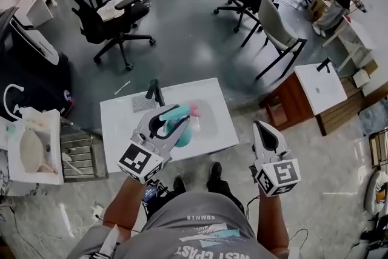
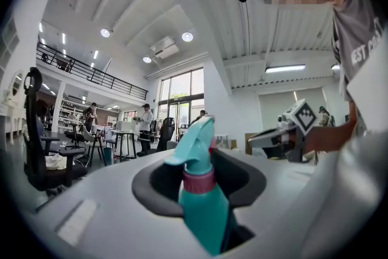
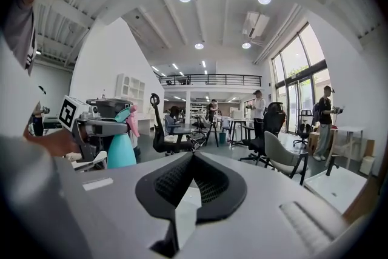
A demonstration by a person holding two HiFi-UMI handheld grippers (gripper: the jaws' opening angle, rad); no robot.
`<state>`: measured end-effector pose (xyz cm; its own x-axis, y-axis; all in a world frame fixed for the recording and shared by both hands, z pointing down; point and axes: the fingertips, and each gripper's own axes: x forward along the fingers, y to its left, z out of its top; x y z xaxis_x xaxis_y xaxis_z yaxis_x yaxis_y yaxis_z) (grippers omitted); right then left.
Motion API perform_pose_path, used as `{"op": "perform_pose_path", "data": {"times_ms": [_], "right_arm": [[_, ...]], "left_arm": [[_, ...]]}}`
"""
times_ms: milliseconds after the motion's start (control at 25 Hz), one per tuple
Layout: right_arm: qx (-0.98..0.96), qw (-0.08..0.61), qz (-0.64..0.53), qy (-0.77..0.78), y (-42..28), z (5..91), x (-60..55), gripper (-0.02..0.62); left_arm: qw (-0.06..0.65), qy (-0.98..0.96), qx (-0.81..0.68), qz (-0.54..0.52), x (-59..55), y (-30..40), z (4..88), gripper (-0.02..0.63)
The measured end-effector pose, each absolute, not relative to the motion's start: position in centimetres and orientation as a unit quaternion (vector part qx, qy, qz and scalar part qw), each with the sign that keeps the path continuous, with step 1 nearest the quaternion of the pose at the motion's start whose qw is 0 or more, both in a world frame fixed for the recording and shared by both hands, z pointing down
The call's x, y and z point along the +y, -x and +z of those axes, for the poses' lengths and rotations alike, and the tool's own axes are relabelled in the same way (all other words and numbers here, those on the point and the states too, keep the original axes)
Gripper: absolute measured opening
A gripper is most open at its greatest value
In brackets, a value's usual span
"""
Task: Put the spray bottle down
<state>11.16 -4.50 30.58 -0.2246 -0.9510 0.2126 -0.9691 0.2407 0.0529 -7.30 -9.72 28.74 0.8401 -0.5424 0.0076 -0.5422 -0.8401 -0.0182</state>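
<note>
The table [image 1: 121, 124] is standing directly in front of us, and we are treating its white top as the set-down surface, since it is the nearest flat area under the load.

The left gripper [image 1: 171, 120] is reaching over the front half of that top, beside the shallow basin [image 1: 206, 115]. Its jaws are standing partly apart and are clamping the bottle [image 2: 203, 203] at the neck, just below the spray head. We judge that this grip point is serving two purposes: the neck is narrow, and the head above it is blocking any downward slip.

The right gripper [image 1: 262, 128] is idling off the table's right edge, well apart from the load. Its jaws are together with nothing between them, so it is not obstructing the set-down.

The bottle is hanging upright, teal body down, with the pink trigger [image 3: 131, 121] pointing away from us. No view is showing whether its base is touching the top.

Both forearms are extending forward. The left gripper is pointing level, and the right is tipping slightly downward.
</note>
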Motion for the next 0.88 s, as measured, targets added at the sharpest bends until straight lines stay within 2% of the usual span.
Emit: {"op": "perform_pose_path", "data": {"times_ms": [880], "right_arm": [[-0.837,0.107,0.072,-0.531,-12.9,33.2,-14.6,0.002]], "left_arm": [[0.0,0.93,0.364,-0.041,-16.3,4.5,30.6,0.132]]}}
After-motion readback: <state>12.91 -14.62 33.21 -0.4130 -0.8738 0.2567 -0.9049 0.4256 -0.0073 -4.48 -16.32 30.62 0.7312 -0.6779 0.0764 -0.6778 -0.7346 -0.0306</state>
